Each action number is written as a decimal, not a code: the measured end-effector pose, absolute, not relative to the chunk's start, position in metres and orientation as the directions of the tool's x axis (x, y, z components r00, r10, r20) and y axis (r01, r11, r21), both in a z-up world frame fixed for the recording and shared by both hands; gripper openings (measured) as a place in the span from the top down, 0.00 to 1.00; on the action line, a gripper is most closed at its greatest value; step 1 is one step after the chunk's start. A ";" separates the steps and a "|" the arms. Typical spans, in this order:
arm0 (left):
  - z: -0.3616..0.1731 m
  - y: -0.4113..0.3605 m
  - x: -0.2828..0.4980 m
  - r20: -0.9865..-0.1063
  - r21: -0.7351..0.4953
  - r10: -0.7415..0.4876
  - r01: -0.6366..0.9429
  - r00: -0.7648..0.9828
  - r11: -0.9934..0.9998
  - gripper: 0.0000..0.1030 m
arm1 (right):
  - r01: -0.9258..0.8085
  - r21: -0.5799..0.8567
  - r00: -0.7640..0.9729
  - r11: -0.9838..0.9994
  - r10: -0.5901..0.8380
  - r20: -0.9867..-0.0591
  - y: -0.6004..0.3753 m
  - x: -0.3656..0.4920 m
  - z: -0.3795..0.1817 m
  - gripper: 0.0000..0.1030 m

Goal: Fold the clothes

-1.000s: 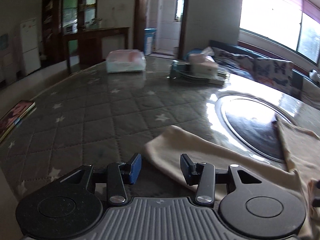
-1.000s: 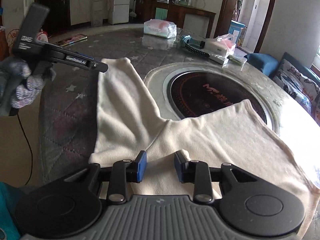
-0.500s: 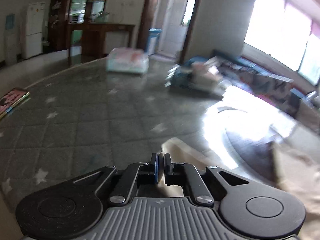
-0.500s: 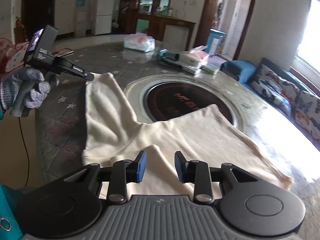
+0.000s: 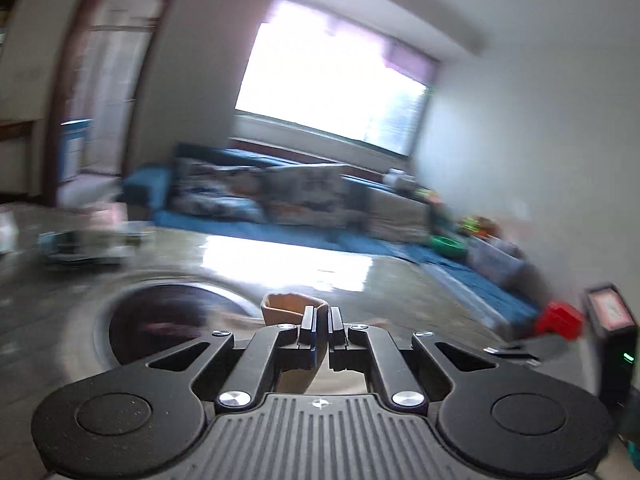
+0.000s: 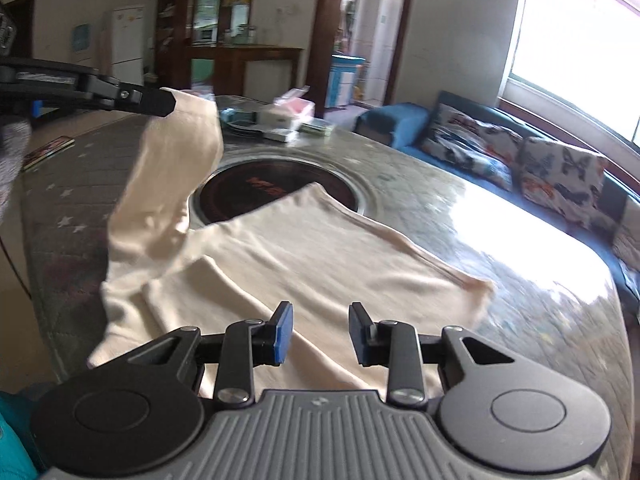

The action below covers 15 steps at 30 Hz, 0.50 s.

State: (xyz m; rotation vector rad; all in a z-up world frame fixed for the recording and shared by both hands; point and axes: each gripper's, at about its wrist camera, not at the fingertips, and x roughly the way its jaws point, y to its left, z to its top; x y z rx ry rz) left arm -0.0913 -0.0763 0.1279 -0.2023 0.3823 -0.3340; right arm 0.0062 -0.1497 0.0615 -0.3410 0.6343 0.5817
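Observation:
A cream garment [image 6: 320,256] lies spread on the round table, partly over the dark inset cooktop [image 6: 280,188]. My left gripper [image 5: 323,316] is shut on the end of the garment's sleeve [image 5: 292,308]; in the right wrist view the left gripper [image 6: 160,102] holds that sleeve [image 6: 176,160] lifted above the table at the upper left. My right gripper [image 6: 320,332] is open and empty, hovering over the garment's near part.
Tissue packs and boxes [image 6: 288,116] sit at the table's far side. A magazine [image 6: 48,152] lies at the left edge. A blue sofa with cushions [image 6: 520,160] runs along the right under the window. The table [image 6: 520,264] has a glossy quilted cover.
My left gripper closed on the sleeve end, lifted it off the table and swung right. My right gripper rose away from the garment and stayed open.

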 end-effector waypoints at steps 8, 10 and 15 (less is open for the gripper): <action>0.092 -0.141 -0.081 -0.429 -0.239 -0.503 0.442 0.751 0.865 0.93 | -0.507 -0.091 0.672 0.857 0.327 -0.665 -0.189 0.000 0.050 0.71; 0.082 -0.150 -0.079 -0.455 -0.230 -0.526 0.476 0.719 0.849 0.91 | -0.496 -0.088 0.673 0.864 0.318 -0.668 -0.193 0.000 0.049 0.71; 0.067 -0.143 -0.087 -0.495 -0.215 -0.528 0.491 0.690 0.844 0.66 | -0.473 -0.042 0.672 0.880 0.330 -0.662 -0.201 -0.001 0.049 0.71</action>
